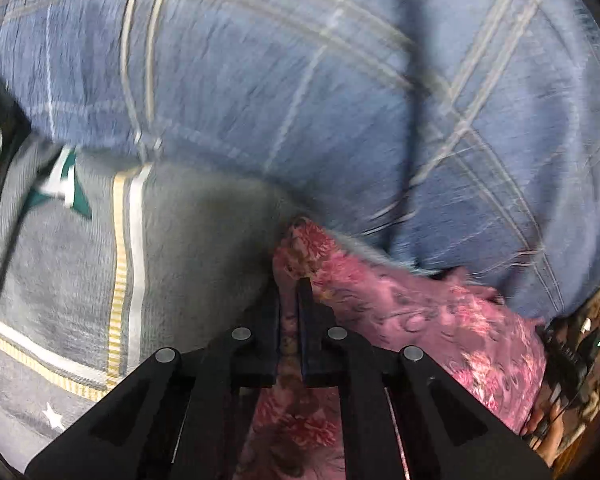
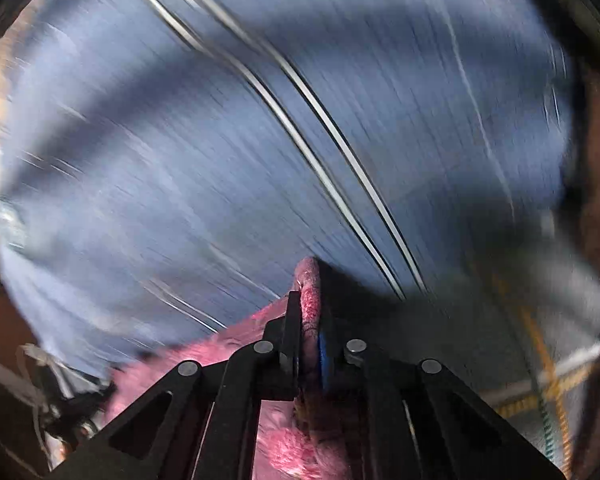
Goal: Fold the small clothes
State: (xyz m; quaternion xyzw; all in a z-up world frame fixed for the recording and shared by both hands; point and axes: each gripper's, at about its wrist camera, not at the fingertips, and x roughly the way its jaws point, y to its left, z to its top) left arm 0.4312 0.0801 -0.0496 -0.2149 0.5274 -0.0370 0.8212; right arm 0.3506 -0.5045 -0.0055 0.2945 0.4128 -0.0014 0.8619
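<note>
A pink floral garment point(image 1: 428, 320) hangs between both grippers, stretched from one to the other. My left gripper point(image 1: 289, 300) is shut on one edge of it, with the cloth pinched between the black fingers point(image 1: 306, 312) and trailing off to the right. In the right wrist view the same pink floral garment point(image 2: 309, 292) is bunched between the pads of my right gripper point(image 2: 308, 312), which is shut on it; the rest of the cloth drops away to the lower left. Both views are blurred.
A large blue checked cloth point(image 1: 300, 80) fills the background of both views, blue checked cloth point(image 2: 220, 140). A grey bedsheet point(image 1: 80, 272) with yellow-white stripes and a green star lies at the left. The other gripper's dark body point(image 1: 576, 352) shows at the right edge.
</note>
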